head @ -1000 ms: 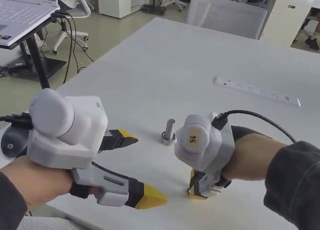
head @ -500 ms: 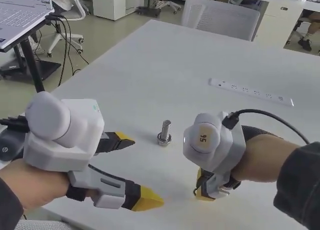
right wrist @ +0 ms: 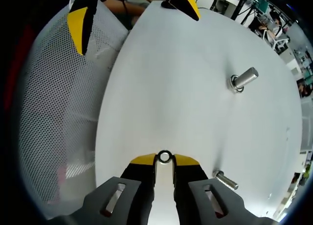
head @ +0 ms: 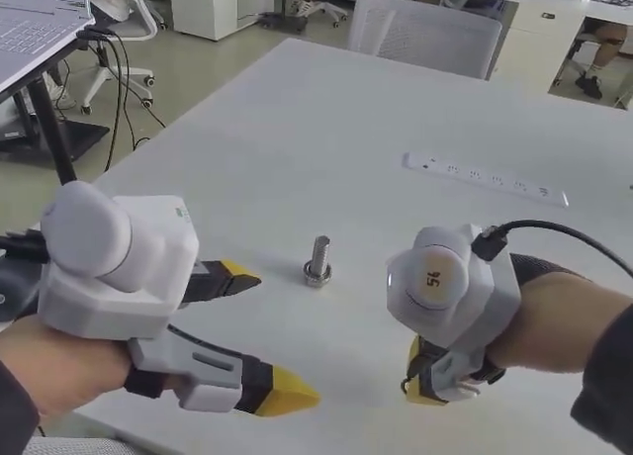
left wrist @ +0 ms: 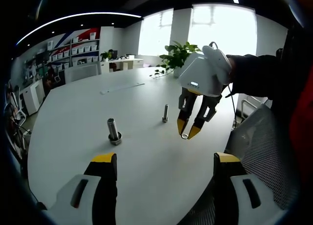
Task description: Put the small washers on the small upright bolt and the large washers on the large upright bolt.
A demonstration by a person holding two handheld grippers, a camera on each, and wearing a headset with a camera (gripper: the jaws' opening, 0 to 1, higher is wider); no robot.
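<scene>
As the washer (right wrist: 164,157) is pinched by its rim in the right gripper (right wrist: 164,160), it may be dropped before the small bolt (right wrist: 227,181) is reached; the left gripper (left wrist: 165,159) is held wide.

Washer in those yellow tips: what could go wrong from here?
1. The right gripper pinches the washer only by its rim, at the very tips. It might slip out and roll off the nearby edge of the table.
2. The small bolt and the large bolt appear to stand free, so a nudge while lowering the washer might tip one.
3. With two bolts standing close together, the washer could end up on the wrong one.
</scene>
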